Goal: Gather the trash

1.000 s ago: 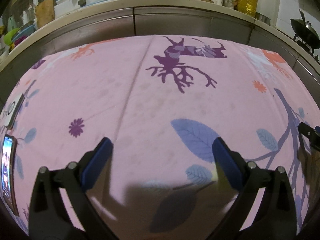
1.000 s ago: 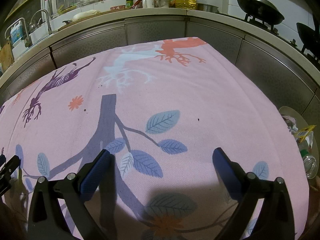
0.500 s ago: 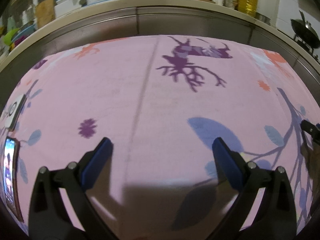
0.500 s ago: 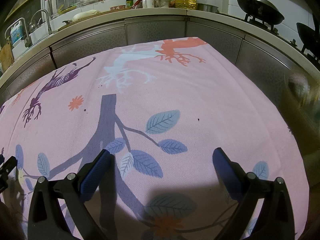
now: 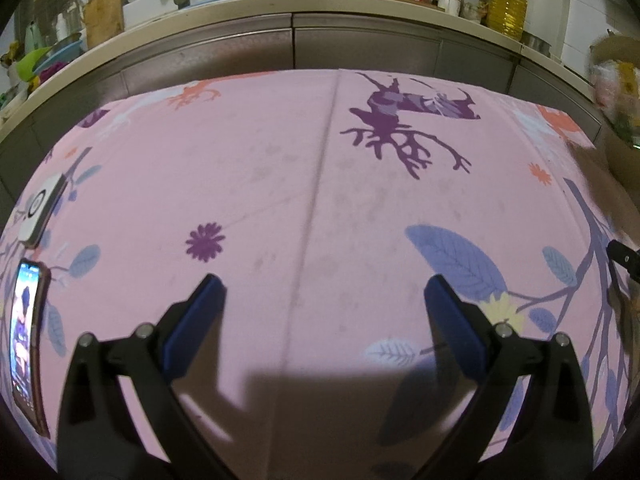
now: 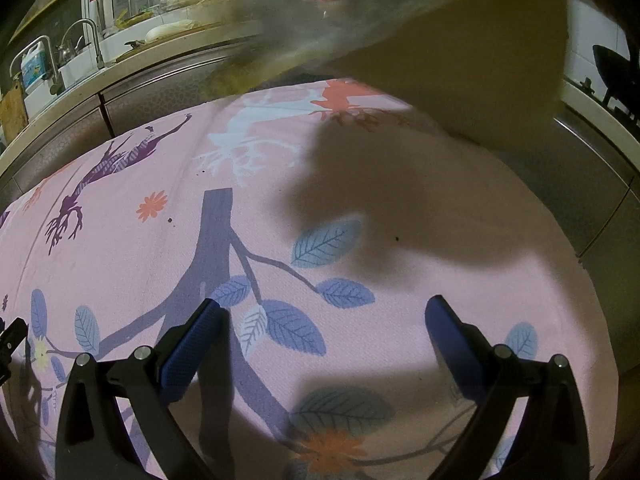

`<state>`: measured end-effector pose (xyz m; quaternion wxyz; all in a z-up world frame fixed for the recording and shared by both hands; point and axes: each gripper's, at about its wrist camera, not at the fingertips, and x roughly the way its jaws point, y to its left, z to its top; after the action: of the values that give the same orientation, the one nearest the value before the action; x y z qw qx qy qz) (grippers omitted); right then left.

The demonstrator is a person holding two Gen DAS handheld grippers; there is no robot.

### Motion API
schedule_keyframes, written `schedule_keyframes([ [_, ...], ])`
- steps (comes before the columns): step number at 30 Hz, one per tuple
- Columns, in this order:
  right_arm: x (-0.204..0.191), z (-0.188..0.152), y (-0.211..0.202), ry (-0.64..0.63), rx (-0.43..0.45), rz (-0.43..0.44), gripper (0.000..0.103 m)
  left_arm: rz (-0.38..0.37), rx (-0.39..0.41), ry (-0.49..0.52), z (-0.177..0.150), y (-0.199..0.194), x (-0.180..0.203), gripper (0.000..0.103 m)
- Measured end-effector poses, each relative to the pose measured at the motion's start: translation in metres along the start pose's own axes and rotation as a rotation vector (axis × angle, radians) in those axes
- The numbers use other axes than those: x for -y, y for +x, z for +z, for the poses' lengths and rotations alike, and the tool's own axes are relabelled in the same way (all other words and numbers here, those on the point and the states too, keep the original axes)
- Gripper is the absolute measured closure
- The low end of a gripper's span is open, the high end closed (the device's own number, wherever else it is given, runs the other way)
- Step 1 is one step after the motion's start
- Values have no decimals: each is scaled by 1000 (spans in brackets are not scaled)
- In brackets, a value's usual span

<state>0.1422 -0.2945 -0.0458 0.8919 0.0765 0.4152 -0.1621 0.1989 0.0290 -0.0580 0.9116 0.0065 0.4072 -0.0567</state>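
My left gripper [image 5: 322, 304] is open and empty, low over the pink patterned tablecloth [image 5: 280, 168]. My right gripper [image 6: 324, 328] is open and empty over the same cloth [image 6: 140, 264]. A blurred brown container holding trash [image 5: 614, 80] hangs in the air at the far right of the left wrist view. In the right wrist view it is a large blurred brown shape [image 6: 460, 60] across the top, above the cloth's far right part, casting a dark shadow [image 6: 400, 200]. No loose trash shows on the cloth.
A phone [image 5: 24, 340] and a white device [image 5: 42, 208] lie at the cloth's left edge. A kitchen counter [image 5: 320, 8] with sink, bottles and an oil jug [image 5: 508, 4] runs behind the table. The other gripper's tip [image 5: 624, 258] shows at right.
The brown trash container has swung up from beside the table's right edge into the air over the cloth's far right. The left gripper has shifted slightly left. Both grippers stay open.
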Motion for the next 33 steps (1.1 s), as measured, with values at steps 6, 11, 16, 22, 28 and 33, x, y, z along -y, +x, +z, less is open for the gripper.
schedule_keyframes([
  [6,0,0,0,0,-1,0,6,0,0,0,-1,0,0,6],
  [11,0,1,0,1,-1,0,6,1,0,-1,-1,0,1,6],
  [16,-1,1,0,0,-1,0,6,5,0,-4,-2,1,1,5],
  [22,-1,1,-1,1,-1,0,6,5,0,-3,-1,2,2,5],
  [28,-1,0,-2,1,-1,1,5,5,0,-3,-1,3,2,5],
  [33,-1,-1,-1,2,-1,0,5,5,0,-3,0,4,3,5],
])
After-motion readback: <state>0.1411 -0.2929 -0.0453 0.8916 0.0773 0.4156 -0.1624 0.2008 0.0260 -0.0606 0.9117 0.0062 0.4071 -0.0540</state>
